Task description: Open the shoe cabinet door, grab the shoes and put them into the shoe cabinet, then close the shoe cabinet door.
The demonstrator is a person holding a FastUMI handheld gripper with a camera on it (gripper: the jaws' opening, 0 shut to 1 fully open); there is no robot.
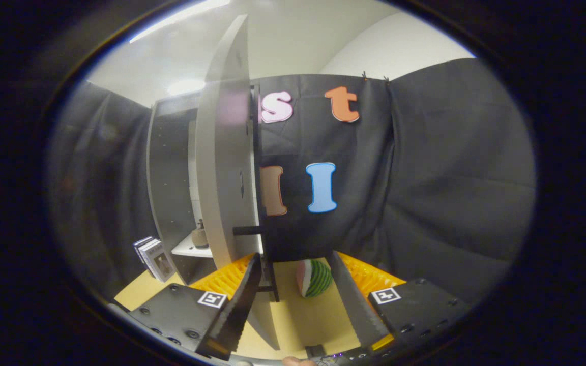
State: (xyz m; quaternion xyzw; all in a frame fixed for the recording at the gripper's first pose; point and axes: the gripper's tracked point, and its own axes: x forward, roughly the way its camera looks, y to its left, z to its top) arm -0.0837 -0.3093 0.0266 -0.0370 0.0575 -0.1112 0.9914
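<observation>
The shoe cabinet [168, 168] stands ahead to the left with its pale door [224, 152] swung open and seen nearly edge-on. The door's black handle [267, 264] and lower edge lie between my fingers, close to the left finger [239, 300]. My gripper [294, 256] is open, and the right finger [351, 295] stands well clear of the door. Inside the cabinet a small brownish thing, perhaps a shoe [200, 237], rests on a white shelf [187, 249]; it is too small to tell for sure.
A toy watermelon slice [314, 278] lies on the tan tabletop [303, 315] just beyond my fingers. Some small boxes or books [151, 256] lean beside the cabinet on the left. Black cloth [440, 178] closes off the back and right.
</observation>
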